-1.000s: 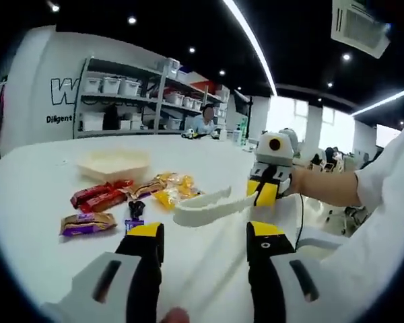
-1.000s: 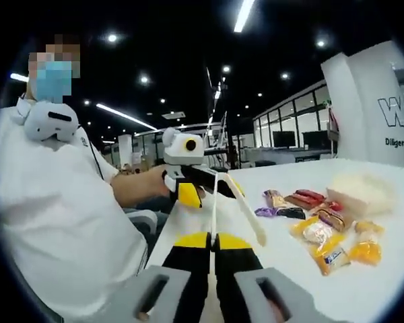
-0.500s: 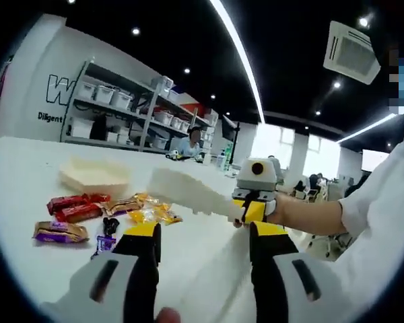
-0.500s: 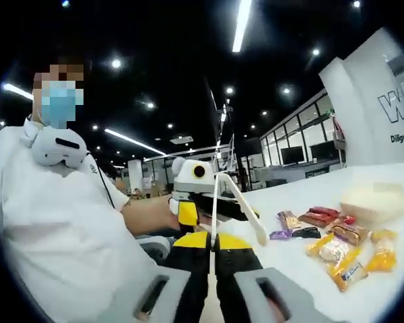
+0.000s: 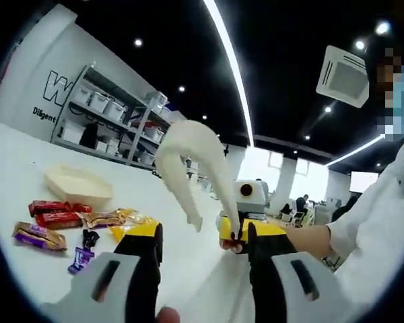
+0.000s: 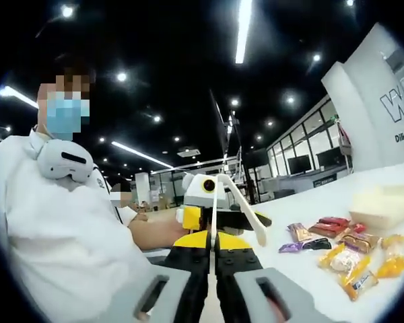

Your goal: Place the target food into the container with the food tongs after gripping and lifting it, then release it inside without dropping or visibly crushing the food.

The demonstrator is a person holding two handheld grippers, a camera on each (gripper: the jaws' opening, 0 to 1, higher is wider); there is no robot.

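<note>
In the right gripper view, the right gripper point(image 6: 213, 243) has its yellow-tipped jaws pressed together on the handle end of the white food tongs point(image 6: 237, 203), whose two arms rise from the jaws and spread apart toward their tips, clear of the table. In the left gripper view the same tongs point(image 5: 192, 171) stand up from the right gripper point(image 5: 233, 232), which comes in from the right just beyond the left gripper's own right jaw, and their arms curve up and over to the left. The left gripper point(image 5: 202, 235) has its jaws spread wide with nothing between them. Ahead and to the left of the left gripper's jaws, the white table point(image 5: 27, 269) carries a loose group of wrapped snacks: two red packets point(image 5: 50, 213), a brown and purple packet point(image 5: 34, 235), a small purple packet point(image 5: 81, 256) and yellow packets point(image 5: 124, 225). Just beyond the snacks sits the shallow cream container point(image 5: 77, 185), apart from them. In the right gripper view the snacks point(image 6: 343, 249) lie to the right of the tongs' tips, with the container point(image 6: 380, 205) farther right. A person in a white shirt point(image 6: 60, 242) fills the left side of that view.
</note>
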